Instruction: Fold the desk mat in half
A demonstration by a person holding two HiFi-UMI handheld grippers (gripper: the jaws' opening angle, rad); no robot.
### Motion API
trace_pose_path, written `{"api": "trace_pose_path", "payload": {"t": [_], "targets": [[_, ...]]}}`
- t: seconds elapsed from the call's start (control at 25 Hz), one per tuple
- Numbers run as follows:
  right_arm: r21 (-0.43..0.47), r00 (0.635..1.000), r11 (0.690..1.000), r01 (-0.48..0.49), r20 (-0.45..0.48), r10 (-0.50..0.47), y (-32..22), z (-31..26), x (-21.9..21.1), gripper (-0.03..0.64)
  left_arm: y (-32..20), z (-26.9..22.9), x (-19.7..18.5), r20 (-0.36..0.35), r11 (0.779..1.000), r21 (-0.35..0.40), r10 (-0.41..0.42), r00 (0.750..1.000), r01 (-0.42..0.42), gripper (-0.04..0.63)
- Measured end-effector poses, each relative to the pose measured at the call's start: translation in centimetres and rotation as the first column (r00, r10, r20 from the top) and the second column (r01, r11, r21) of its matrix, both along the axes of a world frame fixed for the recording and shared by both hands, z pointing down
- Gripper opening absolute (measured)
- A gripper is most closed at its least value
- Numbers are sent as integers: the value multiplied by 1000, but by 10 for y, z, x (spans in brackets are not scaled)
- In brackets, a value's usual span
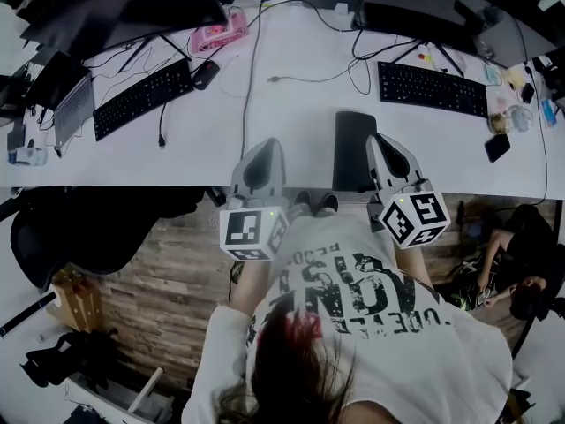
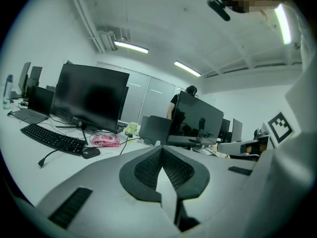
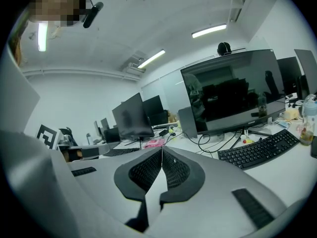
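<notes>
A dark, narrow rectangular desk mat (image 1: 353,148) lies on the white desk (image 1: 291,104), reaching to its front edge; I cannot tell how many layers it has. My left gripper (image 1: 262,155) hovers just left of the mat, and my right gripper (image 1: 389,146) just right of it. Neither touches the mat. Both are shut with nothing between the pads. In the left gripper view the gripper (image 2: 161,148) points over the desk at the monitors. The right gripper (image 3: 162,149) does the same in its own view. The mat is hidden in both gripper views.
Two black keyboards (image 1: 143,97) (image 1: 432,87), a mouse (image 1: 205,74), a pink object (image 1: 219,34), cables and monitors (image 1: 124,7) fill the desk's far half. A black chair (image 1: 79,228) stands on the left, and a phone (image 1: 497,147) lies on the right.
</notes>
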State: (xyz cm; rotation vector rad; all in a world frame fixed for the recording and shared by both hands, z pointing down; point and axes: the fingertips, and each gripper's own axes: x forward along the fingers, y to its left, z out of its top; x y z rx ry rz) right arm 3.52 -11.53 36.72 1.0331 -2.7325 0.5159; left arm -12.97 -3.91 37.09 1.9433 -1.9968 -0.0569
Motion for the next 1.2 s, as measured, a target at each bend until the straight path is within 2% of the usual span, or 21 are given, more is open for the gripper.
{"api": "trace_pose_path", "payload": {"t": [0.36, 0.64, 1.2], "targets": [[28, 1000, 999, -22, -4, 22, 6, -8, 1, 2, 18, 1, -13, -19, 999, 14, -29, 999, 30, 2], [30, 999, 998, -54, 0, 54, 14, -8, 3, 2, 21, -6, -14, 22, 999, 43, 33, 999, -34, 2], [10, 994, 994, -107, -14, 107, 22, 3, 9, 2, 23, 2, -17, 19, 996, 20, 87, 996, -88, 2]]}}
